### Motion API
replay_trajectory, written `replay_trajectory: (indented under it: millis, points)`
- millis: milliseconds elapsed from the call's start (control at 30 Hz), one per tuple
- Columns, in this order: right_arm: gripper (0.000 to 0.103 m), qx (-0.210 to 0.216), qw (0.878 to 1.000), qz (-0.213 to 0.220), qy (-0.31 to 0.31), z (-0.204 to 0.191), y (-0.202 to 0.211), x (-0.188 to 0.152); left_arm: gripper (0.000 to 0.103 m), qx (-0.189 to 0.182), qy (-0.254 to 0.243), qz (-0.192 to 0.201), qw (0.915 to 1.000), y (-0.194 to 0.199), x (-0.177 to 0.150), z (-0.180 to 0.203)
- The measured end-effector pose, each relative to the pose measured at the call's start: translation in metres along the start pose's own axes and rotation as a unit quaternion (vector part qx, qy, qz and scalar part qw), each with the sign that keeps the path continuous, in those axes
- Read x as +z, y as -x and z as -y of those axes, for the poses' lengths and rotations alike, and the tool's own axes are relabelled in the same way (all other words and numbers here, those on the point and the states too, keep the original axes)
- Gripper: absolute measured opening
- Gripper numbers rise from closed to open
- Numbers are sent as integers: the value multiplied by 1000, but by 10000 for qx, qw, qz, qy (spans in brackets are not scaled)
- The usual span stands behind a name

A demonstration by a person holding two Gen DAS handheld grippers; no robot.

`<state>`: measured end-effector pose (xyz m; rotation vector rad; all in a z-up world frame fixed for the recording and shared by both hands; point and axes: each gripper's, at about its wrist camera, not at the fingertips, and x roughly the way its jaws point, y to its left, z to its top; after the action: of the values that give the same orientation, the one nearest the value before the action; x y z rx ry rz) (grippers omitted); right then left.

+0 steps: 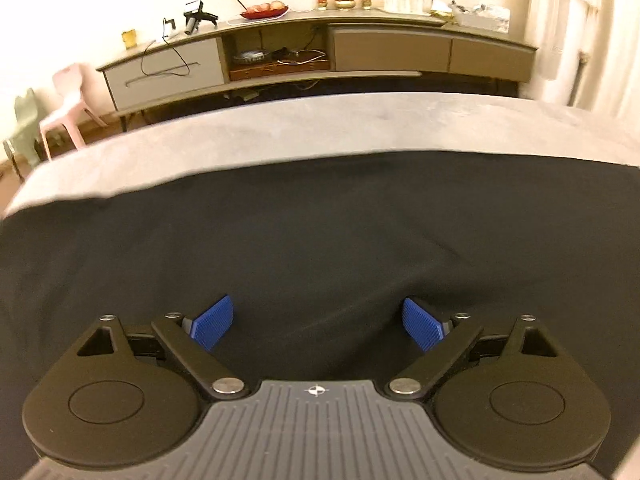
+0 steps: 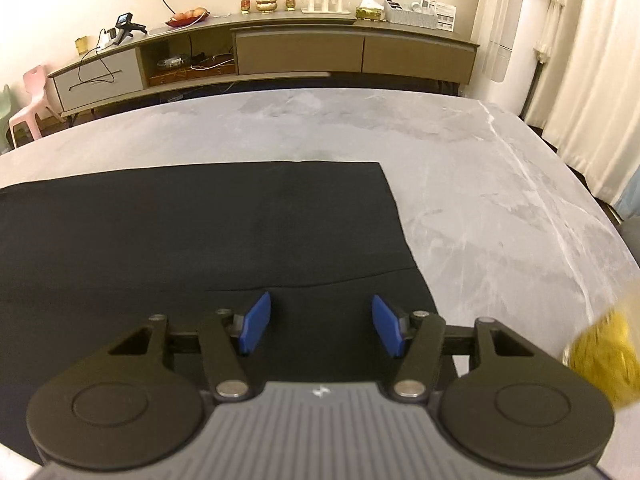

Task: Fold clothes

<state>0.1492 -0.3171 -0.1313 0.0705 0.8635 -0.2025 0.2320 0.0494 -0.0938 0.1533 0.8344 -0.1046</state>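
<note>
Our left gripper [image 1: 318, 326] sits at the bottom centre of its frame with the blue pads [image 1: 214, 322] spread wide and nothing between them; it hangs over the black garment [image 1: 280, 240], which fills the whole middle band of that view. Our right gripper [image 2: 320, 328] is likewise parted, a little less widely, and holds nothing, its pads above the cloth's lower right part. In the right wrist view a layer edge [image 2: 312, 282] runs across the fabric just above the pads, from centre toward the right — we take that as one layer lying over another, though whether it is a fold already made or simply how the piece was laid down we cannot tell. The garment lies flat on the grey marbled table [image 2: 500, 200], its far edge straight and its upper right corner [image 2: 380, 164] square, which suits either a piece spread for folding or one partly folded and smoothed. Bare table shows to the right of the cloth and beyond it. At the right edge of that frame a blurred yellow object [image 2: 604, 360] sits close to the lens; we cannot say what it is. Across the top of both frames runs a long sideboard [image 1: 320, 52] against the wall, well clear of the work.
</note>
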Motion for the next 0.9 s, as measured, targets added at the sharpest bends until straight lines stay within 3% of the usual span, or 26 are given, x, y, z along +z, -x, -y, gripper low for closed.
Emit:
replay_trajectory:
  millis: [200, 400, 533, 733, 800, 833, 900]
  points:
    - [62, 60, 9999, -72, 104, 10, -1, 2, 90, 7, 68, -25, 10000, -13, 18, -1]
    - [61, 116, 9988, -54, -469, 45, 11, -1, 89, -237, -198, -117, 9995, 3, 4, 19]
    - [61, -27, 9989, -85, -470, 53, 9, -12, 88, -112, -562, 215, 9981, 47, -16, 33]
    - [56, 302, 9991, 36, -311, 48, 25, -24, 88, -465, -1249, -110, 9910, 78, -75, 67]
    - [56, 141, 9999, 26, -53, 42, 22, -29, 89, -573, -915, -130, 9941, 82, -90, 66]
    - [61, 26, 10000, 48, 4, 42, 22, -30, 89, -683, -691, -214, 9950, 84, -94, 65]
    - [61, -82, 9998, 73, -189, 49, 22, -32, 89, -802, -479, -352, 9950, 88, -99, 66]
